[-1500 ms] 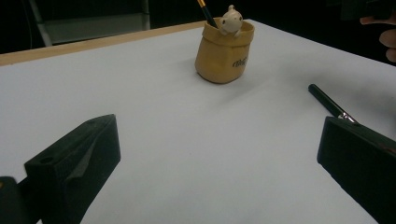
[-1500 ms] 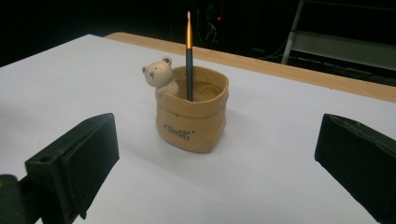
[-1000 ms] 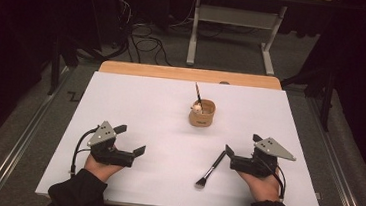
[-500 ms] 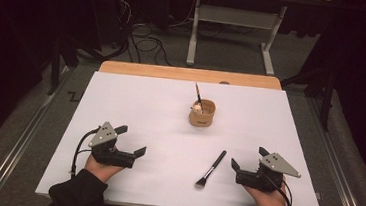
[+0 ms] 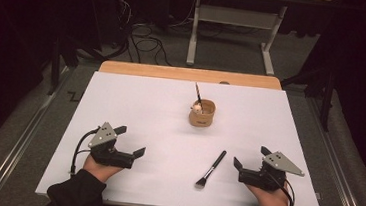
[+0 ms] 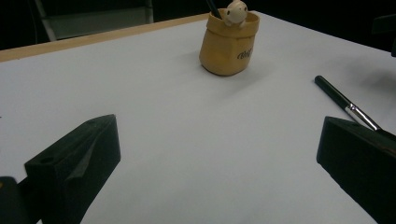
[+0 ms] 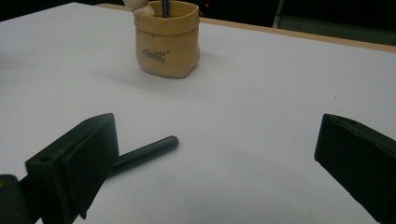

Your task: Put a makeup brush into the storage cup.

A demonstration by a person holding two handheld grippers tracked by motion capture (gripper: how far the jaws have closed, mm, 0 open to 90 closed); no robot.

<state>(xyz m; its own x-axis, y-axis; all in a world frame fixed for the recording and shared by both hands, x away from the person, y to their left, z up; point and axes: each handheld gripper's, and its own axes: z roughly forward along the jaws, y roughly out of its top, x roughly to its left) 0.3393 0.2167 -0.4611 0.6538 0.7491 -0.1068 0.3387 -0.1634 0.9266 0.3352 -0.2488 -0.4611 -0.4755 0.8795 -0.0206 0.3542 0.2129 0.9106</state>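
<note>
Two pairs of tongs are resting at the near edge of the white table [image 5: 135, 104] in the high view, and one makeup brush [image 5: 211, 168] is lying loose between them, well nearer the right tongs [image 5: 236, 164] than the left tongs [image 5: 139, 152]; taking the tan cup [image 5: 202, 113] as the landmark, the brush is lying in front of it and slightly to its right, its long axis running diagonally, handle end pointing up toward the cup, bristles toward the person; the cup is already holding one dark brush standing upright beside a small pale figure on its rim.

Seen along the left tongs [image 6: 219, 154], both jaws are standing wide apart with nothing between them; the cup [image 6: 228, 44] is sitting ahead and the brush [image 6: 348, 107] is lying off to the right of it, partly behind the right-hand jaw.

Looking along the right tongs [image 7: 219, 154], the jaws are likewise spread wide and gripping nothing; the cup [image 7: 168, 39] is sitting ahead to the left, and the brush handle [image 7: 147, 153] is poking out from behind the left-hand jaw, nearer than the cup, so a short reach by the right hand looks the likelier pick.
</note>
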